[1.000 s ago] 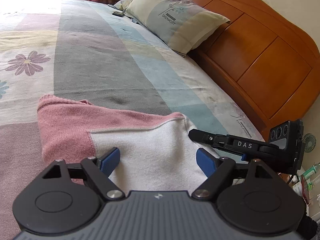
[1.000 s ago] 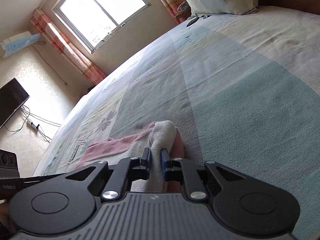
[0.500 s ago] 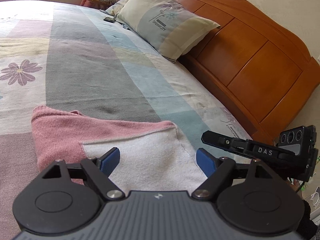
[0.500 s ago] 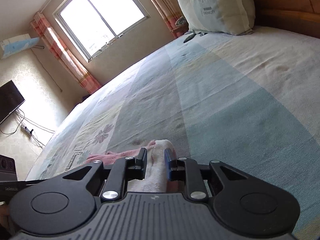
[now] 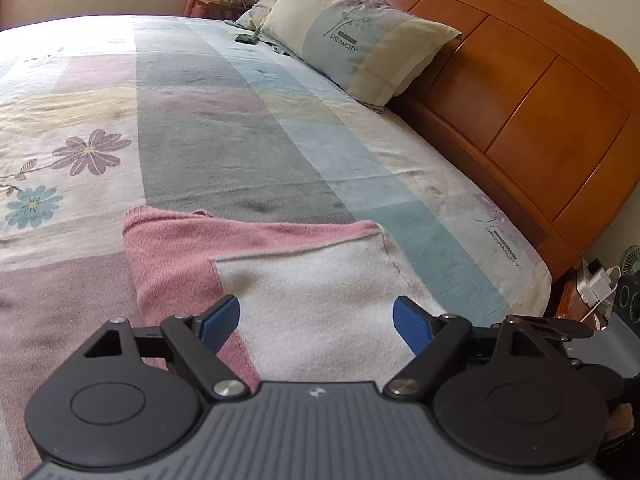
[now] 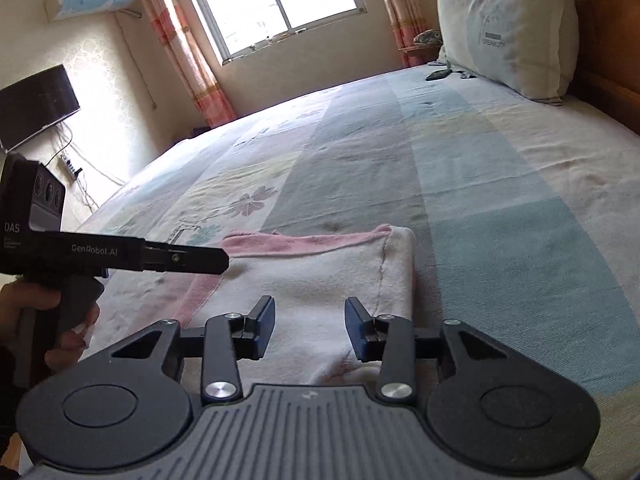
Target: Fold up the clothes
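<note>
Right gripper (image 6: 310, 328) just let go of the sweater (image 5: 304, 280), jaws apart; left gripper (image 5: 316, 320) spread wide, empty; risk: loose fold could slump on soft bedding.

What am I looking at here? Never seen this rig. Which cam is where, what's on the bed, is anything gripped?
No robot arm here: a person holds a two-finger tool in each hand, and each tool carries a fisheye camera looking forward along its fingers.

The left wrist view shows the left gripper, its blue-padded fingers spread apart. The right wrist view shows the right gripper, also open; at that picture's left edge you see the other tool from the side, held by a hand.

On the patchwork bedsheet lies a folded pink and white garment, flat, just ahead of both grippers. A pillow leans on the wooden headboard.

Nothing is held: both pairs of fingers stand open over the garment.
</note>
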A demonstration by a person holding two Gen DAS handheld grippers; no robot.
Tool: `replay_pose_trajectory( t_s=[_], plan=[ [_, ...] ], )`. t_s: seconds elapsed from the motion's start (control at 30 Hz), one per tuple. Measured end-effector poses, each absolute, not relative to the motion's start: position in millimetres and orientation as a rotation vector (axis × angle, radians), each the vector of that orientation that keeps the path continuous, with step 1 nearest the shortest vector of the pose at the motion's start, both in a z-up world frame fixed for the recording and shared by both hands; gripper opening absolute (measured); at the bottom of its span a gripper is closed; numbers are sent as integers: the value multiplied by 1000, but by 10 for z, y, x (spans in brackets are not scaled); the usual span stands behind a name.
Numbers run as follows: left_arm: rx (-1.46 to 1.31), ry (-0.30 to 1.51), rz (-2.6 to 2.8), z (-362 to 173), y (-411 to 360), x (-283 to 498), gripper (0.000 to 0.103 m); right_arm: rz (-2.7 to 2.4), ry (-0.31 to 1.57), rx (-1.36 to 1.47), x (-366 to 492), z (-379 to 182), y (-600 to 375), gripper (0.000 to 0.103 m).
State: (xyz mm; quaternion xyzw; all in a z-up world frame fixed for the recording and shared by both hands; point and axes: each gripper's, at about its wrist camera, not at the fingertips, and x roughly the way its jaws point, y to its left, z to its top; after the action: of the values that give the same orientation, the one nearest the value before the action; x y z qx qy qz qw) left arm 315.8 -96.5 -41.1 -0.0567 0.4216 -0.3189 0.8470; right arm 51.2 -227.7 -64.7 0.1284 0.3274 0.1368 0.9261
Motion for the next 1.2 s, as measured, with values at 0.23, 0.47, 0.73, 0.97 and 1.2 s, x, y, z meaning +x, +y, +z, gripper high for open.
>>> replay_pose_trajectory(
  t_s=[0.23,0.47,0.73,0.97,1.2],
  plan=[
    [-31,930,-598,-472,-865,2918,86,211,731,188,232,-703,-2098,50],
    [-2,856,-562,-237,-678,2616,87,220,721,115,122,-480,-1833,74],
    [-29,863,-491,-231,-425,2441,91,231,804,72,140,-614,-1494,93],
    [-54,848,-464,-226,-287,2360,91,145,894,65,139,-774,-1426,95],
    [-74,832,-411,-216,-128,2343,91,249,831,96,85,-556,-1197,103]
  ],
)
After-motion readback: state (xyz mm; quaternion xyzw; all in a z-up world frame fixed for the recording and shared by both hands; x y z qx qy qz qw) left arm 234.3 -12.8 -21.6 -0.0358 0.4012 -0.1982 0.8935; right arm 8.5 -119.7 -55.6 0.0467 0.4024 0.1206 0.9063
